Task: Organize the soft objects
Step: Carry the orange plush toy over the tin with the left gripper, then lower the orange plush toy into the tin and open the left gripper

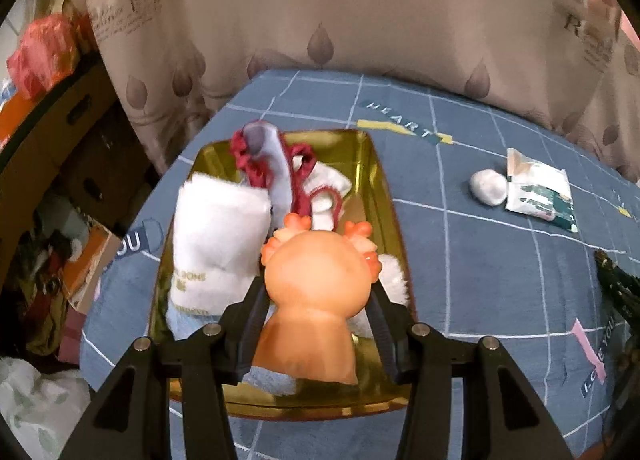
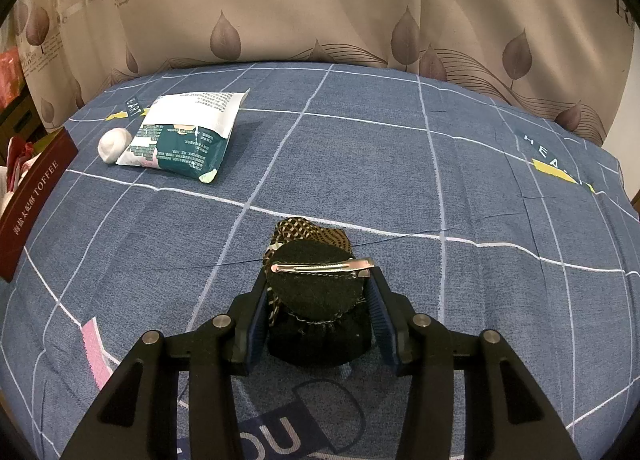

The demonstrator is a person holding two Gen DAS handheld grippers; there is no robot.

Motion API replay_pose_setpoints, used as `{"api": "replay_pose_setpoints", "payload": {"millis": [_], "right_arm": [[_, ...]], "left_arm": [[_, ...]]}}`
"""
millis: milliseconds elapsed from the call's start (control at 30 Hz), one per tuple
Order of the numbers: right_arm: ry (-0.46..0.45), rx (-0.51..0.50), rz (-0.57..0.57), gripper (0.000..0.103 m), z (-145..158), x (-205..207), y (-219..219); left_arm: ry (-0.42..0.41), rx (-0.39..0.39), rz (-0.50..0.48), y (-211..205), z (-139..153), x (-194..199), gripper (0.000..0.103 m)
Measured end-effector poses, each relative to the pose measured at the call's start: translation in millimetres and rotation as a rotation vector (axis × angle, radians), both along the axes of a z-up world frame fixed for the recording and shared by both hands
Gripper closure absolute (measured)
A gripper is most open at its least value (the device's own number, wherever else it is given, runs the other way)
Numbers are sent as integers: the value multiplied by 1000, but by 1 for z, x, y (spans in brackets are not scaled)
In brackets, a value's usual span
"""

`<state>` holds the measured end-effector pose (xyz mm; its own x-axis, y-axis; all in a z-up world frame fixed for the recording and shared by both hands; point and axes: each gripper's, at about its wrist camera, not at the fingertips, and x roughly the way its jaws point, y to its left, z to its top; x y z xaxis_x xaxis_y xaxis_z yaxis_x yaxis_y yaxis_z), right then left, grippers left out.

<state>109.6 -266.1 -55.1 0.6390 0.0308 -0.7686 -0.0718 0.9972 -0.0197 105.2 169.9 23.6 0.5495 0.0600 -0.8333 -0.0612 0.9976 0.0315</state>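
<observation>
We find the left gripper clamped on an orange doll, held over the near end of the gold tray. The tray holds a white towel at 9 o'clock of the doll. The right gripper grips a dark hair clip above the blue sheet; a packet and white ball lie at 11 o'clock.

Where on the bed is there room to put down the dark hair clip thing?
The blue bedspread is bare from the green-and-white packet across to its far right edge, and ahead of the hair clip. It is crowded in the gold box, filled with white cloths and red cord.
</observation>
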Motion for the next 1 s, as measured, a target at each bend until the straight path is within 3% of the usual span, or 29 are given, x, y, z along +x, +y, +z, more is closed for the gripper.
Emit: {"api": "replay_pose_setpoints", "payload": {"millis": [300,667,767,1000], "right_arm": [[1,-3,0,59,0,0,0],[1,-6,1,59,0,0,0],[1,-8,1,59,0,0,-1],[1,-16,0,59,0,1,-3]], "left_arm": [[-14,-23,63,23,-14,15,53],[-27,-46,56,29,-12,14,49],[-25,-45,55,29,-10,9,44],[-75,-141,63,34,7,-12,43]]}}
